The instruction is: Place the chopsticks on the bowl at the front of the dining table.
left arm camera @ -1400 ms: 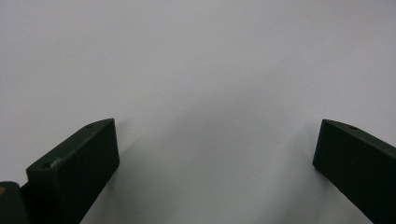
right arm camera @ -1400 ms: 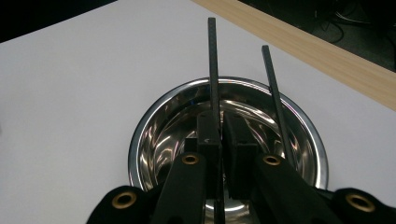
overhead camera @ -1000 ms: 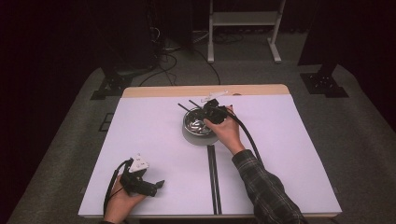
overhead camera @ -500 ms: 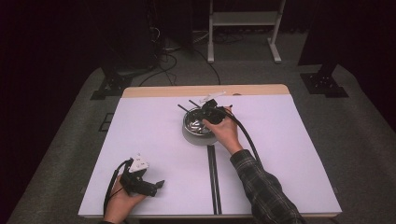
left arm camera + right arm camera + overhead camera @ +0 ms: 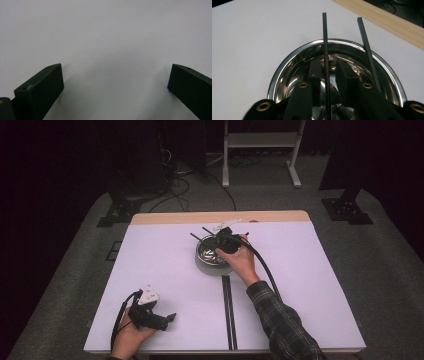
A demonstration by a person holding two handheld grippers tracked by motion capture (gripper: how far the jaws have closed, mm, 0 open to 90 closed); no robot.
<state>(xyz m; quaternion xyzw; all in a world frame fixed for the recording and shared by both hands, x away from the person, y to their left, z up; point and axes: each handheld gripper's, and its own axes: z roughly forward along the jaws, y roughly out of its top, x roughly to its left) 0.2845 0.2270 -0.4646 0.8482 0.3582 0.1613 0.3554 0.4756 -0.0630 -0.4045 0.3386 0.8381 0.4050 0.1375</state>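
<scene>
The white surface (image 5: 150,265) takes up most of the high view, with a strip of bare wood along its far edge and a dark seam running from the middle toward the person's side. Near the far middle of it stands a shiny steel bowl (image 5: 209,256), round and upright, its polished inside throwing back reflections in the right gripper view (image 5: 287,72). The right hand (image 5: 242,262), in a plaid sleeve, reaches over the bowl's near right rim and holds the right gripper (image 5: 224,241) above it; in its own view the right gripper (image 5: 327,72) has its jaws drawn close on either side of a thin black stick (image 5: 325,45), which runs up between them and out past the bowl's far rim. Whether the jaws actually press it I cannot tell. A second black stick (image 5: 365,42) leans across the rim just beside the first. At the near left corner the left hand (image 5: 131,336) rests the left gripper (image 5: 167,318) on the surface, well apart from the bowl; its jaws stand wide apart, released, over bare white.
</scene>
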